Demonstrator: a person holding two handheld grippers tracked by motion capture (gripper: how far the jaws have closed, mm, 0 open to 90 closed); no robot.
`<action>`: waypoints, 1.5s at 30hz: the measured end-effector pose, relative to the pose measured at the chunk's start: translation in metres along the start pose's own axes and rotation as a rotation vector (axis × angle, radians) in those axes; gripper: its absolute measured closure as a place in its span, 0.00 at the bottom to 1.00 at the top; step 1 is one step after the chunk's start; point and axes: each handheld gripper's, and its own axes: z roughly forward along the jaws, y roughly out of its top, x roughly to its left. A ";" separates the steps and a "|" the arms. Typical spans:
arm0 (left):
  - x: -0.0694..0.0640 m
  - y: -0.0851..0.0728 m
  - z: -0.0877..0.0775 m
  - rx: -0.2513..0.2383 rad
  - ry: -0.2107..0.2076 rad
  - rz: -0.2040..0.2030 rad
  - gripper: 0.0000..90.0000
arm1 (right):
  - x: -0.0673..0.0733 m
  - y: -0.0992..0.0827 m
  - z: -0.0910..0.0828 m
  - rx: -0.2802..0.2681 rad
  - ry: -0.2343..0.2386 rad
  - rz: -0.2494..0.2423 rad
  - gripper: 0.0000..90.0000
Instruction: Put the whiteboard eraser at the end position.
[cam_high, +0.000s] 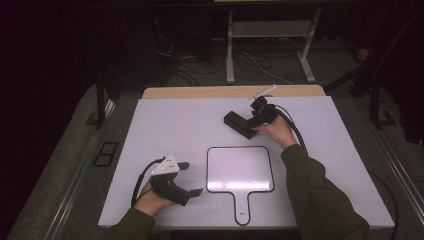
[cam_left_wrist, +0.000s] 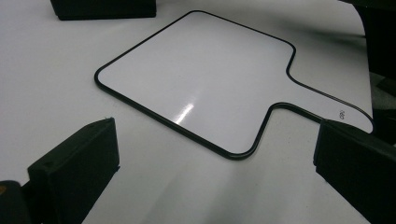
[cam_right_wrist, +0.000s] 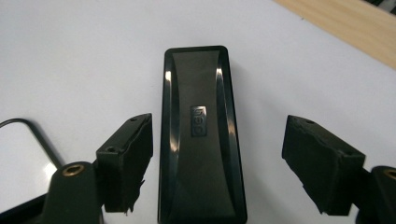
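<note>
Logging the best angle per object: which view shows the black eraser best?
The right gripper view: the black rectangular eraser lies lengthwise between the open tongs, its embossed label visible. The high view shows it small and dark beside the right hand. The left gripper view catches an edge of it at the top.

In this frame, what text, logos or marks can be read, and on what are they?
Eraser: a small raised logo on its top, seen sideways, seems to read "deli"; not sharp enough to be sure.
Whiteboard: a tiny dark mark near the end of its handle, too small to read.
Nothing else legible.
</note>
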 end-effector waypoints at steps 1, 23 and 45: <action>0.000 0.000 0.000 0.002 0.002 0.003 0.00 | 0.001 -0.002 -0.003 -0.008 -0.002 -0.001 0.26; -0.002 -0.001 -0.001 0.007 0.000 0.006 0.00 | 0.030 -0.061 -0.068 -0.149 0.045 0.001 0.20; -0.001 -0.002 -0.002 0.000 0.001 0.014 0.00 | 0.045 -0.144 -0.114 -0.219 0.046 0.021 0.18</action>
